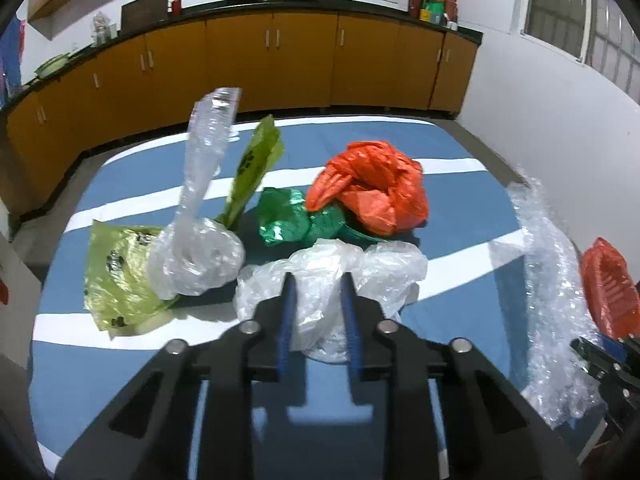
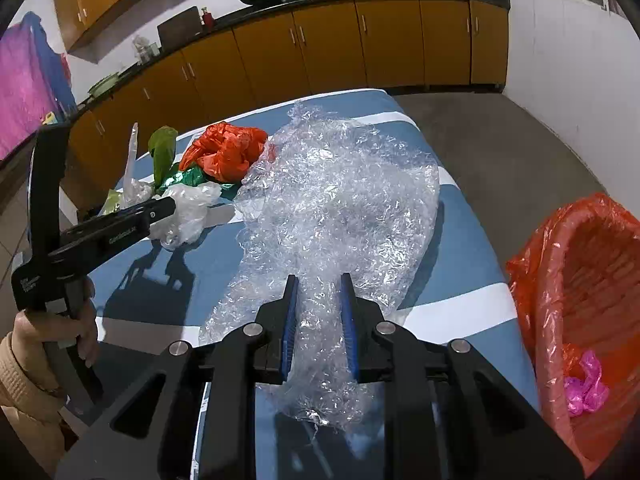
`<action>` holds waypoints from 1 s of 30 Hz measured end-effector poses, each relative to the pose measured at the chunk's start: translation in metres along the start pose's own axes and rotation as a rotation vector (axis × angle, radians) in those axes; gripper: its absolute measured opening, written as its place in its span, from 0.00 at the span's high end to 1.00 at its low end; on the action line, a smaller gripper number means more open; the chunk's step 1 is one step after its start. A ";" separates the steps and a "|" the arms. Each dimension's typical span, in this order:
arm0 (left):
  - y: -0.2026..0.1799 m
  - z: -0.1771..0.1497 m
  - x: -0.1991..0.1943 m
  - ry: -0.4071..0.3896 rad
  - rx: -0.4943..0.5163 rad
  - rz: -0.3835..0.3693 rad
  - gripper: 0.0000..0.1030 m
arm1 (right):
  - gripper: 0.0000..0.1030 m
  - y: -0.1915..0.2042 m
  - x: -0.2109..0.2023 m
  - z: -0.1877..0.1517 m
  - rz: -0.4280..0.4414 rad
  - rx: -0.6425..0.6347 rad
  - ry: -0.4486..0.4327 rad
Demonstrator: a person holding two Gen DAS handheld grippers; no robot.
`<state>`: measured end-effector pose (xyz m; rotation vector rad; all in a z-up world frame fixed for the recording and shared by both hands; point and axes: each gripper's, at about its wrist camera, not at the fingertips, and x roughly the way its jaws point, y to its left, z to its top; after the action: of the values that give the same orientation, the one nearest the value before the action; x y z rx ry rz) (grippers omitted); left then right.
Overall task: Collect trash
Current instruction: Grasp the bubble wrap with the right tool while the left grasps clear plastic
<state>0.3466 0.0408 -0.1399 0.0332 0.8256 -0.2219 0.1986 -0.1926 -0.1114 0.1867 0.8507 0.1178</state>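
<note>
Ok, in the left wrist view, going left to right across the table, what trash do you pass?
Yellow-green bag → clear knotted bag → green foil wrapper → orange bag → bubble wrap → orange-lined bin at the right edge.

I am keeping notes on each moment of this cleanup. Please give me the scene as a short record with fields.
surface: blue and white striped table
left gripper: shut on white plastic bag
right gripper: shut on bubble wrap
bin: basket with orange liner, at the table's right
in bin: pink plastic scrap
left on table: orange bag, green bag, yellow-green bag, clear bag
</note>
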 end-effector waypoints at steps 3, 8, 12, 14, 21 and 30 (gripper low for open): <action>-0.004 -0.005 0.001 0.008 0.011 -0.029 0.95 | 0.79 0.000 0.001 0.000 0.002 0.002 0.000; -0.007 -0.012 -0.010 -0.021 -0.003 -0.044 0.97 | 0.79 0.000 -0.008 0.002 -0.003 0.001 -0.020; -0.009 -0.014 -0.028 -0.061 -0.006 -0.058 0.97 | 0.79 -0.003 -0.019 0.003 -0.007 0.009 -0.043; -0.011 -0.014 -0.038 -0.077 -0.007 -0.066 0.97 | 0.79 -0.003 -0.026 0.002 -0.008 0.013 -0.056; -0.022 -0.012 -0.077 -0.130 -0.007 -0.106 0.97 | 0.79 -0.007 -0.054 -0.003 -0.015 0.025 -0.107; -0.058 -0.010 -0.107 -0.164 0.024 -0.162 0.97 | 0.79 -0.033 -0.100 -0.015 -0.074 0.047 -0.179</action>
<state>0.2572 0.0044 -0.0651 -0.0296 0.6625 -0.3822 0.1230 -0.2414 -0.0542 0.2065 0.6817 0.0115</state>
